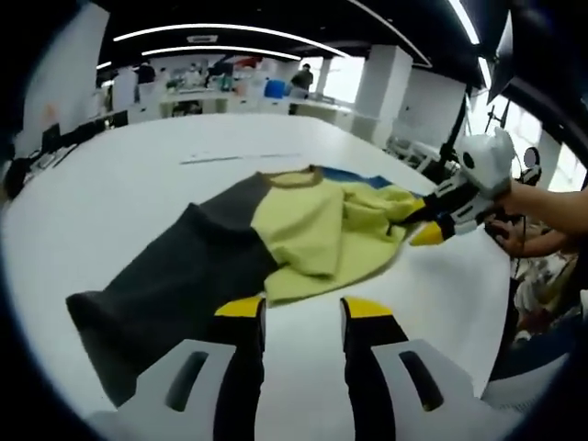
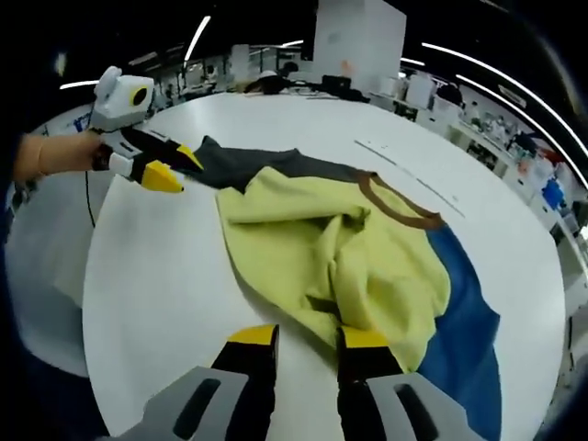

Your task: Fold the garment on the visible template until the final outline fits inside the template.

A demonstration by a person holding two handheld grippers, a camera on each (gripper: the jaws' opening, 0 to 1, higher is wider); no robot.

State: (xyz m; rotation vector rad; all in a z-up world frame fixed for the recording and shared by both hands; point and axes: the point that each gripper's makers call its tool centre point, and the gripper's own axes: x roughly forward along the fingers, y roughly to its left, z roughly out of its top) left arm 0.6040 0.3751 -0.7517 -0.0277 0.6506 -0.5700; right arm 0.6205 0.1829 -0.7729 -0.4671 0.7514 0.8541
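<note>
A garment lies crumpled on the white table [image 1: 119, 193]: yellow-green body [image 1: 308, 230], dark grey sleeve [image 1: 175, 276], blue sleeve [image 1: 354, 176] and brown collar [image 1: 296, 178]. My left gripper [image 1: 303, 308] is open just short of the grey sleeve and the yellow hem. My right gripper [image 1: 418, 223], held by a hand, reaches the body's far edge. In the right gripper view the yellow body [image 2: 322, 248] is bunched, with the blue sleeve [image 2: 464, 312] at the right. My right gripper [image 2: 309, 336] is open at the hem, its right jaw touching the cloth. The left gripper [image 2: 176, 165] stands open beside the grey sleeve [image 2: 239, 163].
Thin line marks [image 1: 239, 157] run across the table beyond the collar, and I see them again as marks [image 2: 404, 165] past the collar. Desks, equipment and people [image 1: 300, 81] stand far behind. A sleeve and hand [image 2: 55, 152] hold the left gripper near the table's edge.
</note>
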